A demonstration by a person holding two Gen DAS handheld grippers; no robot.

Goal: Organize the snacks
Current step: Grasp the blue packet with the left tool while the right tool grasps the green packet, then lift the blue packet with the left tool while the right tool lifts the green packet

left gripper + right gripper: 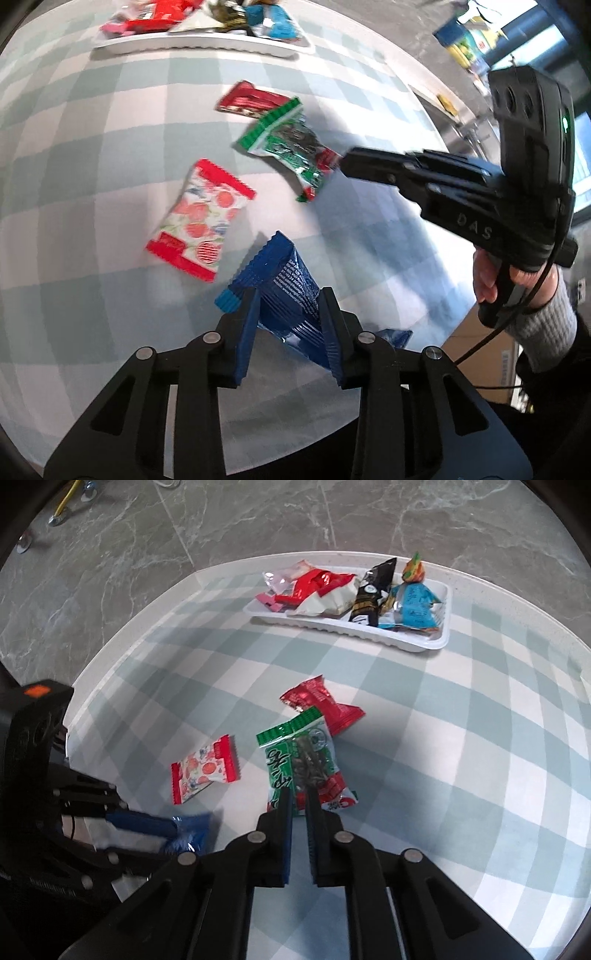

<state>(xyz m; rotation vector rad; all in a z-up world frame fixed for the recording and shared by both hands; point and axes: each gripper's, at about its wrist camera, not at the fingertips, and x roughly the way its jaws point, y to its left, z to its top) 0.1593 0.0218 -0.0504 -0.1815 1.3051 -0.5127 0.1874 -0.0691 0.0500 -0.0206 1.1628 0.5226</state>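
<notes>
- I have a snack in each tong: the blue packet (286, 291) is pinched between the fingers of my left gripper (288, 328), and the green packet (306, 760) is clamped by its near end in my right gripper (300, 805), whose fingers are nearly together on it.
- The green packet looks lifted off the cloth and slightly tilted; I cannot tell whether the blue one is clear of the table.
- I judge this to be the carry step: both packets picked up, neither yet in the white tray (439, 642) at the far side of the table, which already holds several snacks.
- Next I need to bring both packets far across the checked tablecloth (461, 775) and let go over a bare part of the tray.
- Two snacks lie loose: a strawberry packet (205, 771) to the left and a red packet (321, 705) just beyond the green one.
- My right hand (491, 277) holds its handle from the right, with the fingers pointing left.
</notes>
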